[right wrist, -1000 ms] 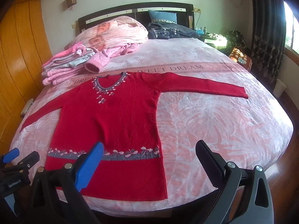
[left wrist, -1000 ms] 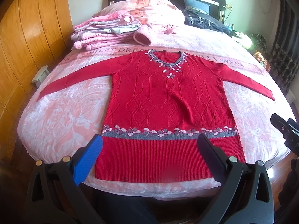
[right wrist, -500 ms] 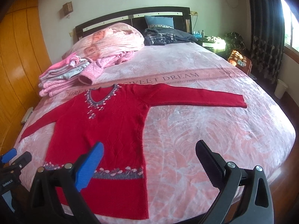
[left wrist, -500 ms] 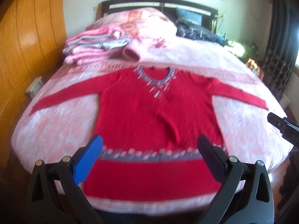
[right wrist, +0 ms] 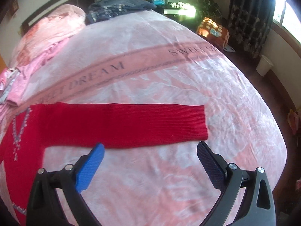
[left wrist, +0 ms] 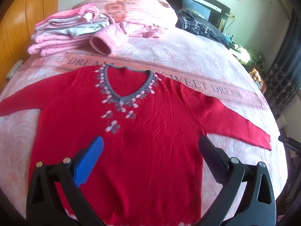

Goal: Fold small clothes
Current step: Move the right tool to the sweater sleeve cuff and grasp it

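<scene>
A red knit sweater [left wrist: 146,135] with a grey flowered V-neck lies flat, front up, on the pink bed, both sleeves spread out. My left gripper [left wrist: 150,143] hovers open over the sweater's chest, nothing between its fingers. In the right wrist view the sweater's right sleeve [right wrist: 120,124] stretches across the blanket, its cuff at the right end. My right gripper [right wrist: 148,150] stands open just in front of that sleeve, above the blanket, holding nothing.
A stack of folded pink and grey clothes [left wrist: 69,33] sits at the bed's far left, with a pink quilt [left wrist: 135,5] and dark clothing [left wrist: 199,26] by the headboard. A wooden wardrobe [left wrist: 17,22] flanks the left side. An orange box [right wrist: 212,30] and white bin [right wrist: 264,67] stand right of the bed.
Both grippers have moved forward over the bed. The left now hangs over the sweater's chest instead of its hem; the right has closed in on the right sleeve. Both stayed open.
</scene>
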